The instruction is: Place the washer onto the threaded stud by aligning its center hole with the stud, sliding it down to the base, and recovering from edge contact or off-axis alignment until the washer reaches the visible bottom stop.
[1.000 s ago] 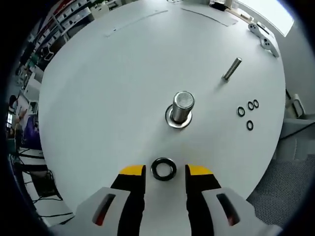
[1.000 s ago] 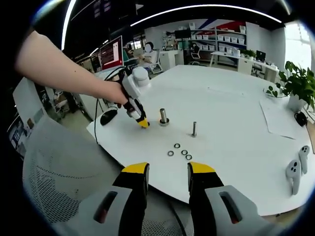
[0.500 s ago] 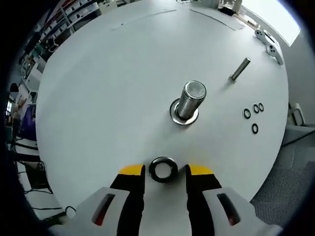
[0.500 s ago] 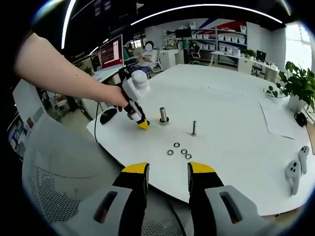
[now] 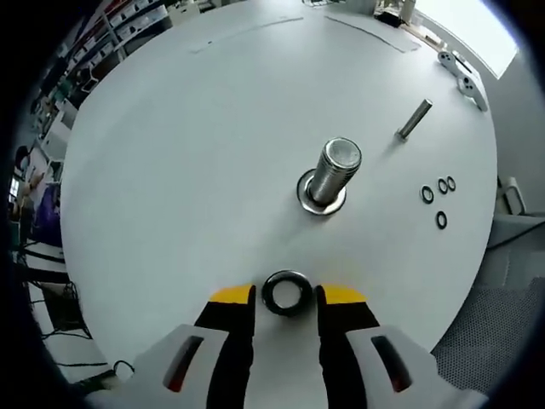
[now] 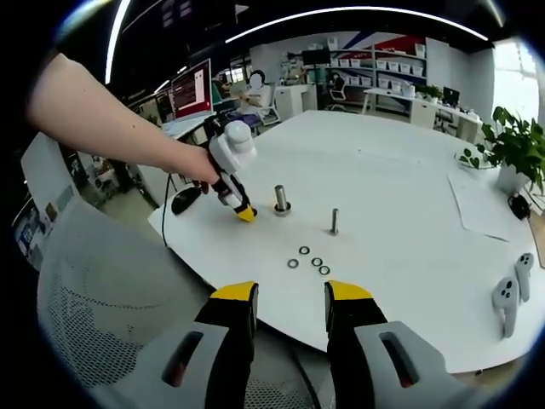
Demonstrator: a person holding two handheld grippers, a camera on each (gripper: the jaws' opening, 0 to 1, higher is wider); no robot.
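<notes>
Now the left gripper (image 5: 286, 296) is narrowing its jaws around the washer (image 5: 286, 291), six o'clock of the threaded stud (image 5: 331, 173), readying a lift; the right gripper (image 6: 289, 300) is idling wide.

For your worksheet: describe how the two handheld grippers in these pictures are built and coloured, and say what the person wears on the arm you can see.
Each gripper, left and right, has two black jaws capped with yellow tips, rising from light grey housings with dark slots showing a red-orange mark. In the right gripper view, the left gripper carries a white rounded body above its yellow tip. The arm holding it is bare, with no sleeve visible.
</notes>
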